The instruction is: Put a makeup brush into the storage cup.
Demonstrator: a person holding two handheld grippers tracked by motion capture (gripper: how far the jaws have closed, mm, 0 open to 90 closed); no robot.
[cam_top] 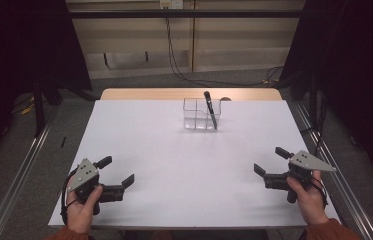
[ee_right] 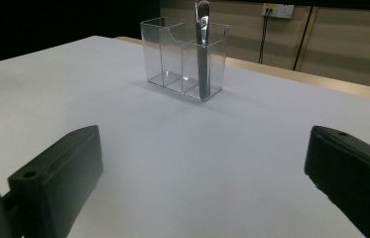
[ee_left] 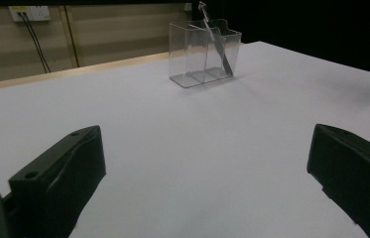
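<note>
A clear plastic holder (cam_top: 201, 114) with compartments stands at the far middle of the white table (cam_top: 184, 160). A dark pen-like tool (cam_top: 210, 109) leans upright in its right compartment. The holder (ee_left: 202, 52) and tool (ee_left: 217, 42) appear far ahead in the left gripper view, and the holder (ee_right: 185, 57) with the tool (ee_right: 202, 49) also in the right gripper view. My left gripper (cam_top: 119, 171) rests near the front left, open and empty. My right gripper (cam_top: 270, 161) rests near the front right, open and empty.
A wooden strip (cam_top: 189, 94) runs along the table's far edge. Metal rails (cam_top: 19, 175) flank both sides of the table. Cables (cam_top: 179, 70) hang from a wall socket behind. Wide bare table surface lies between the grippers and the holder.
</note>
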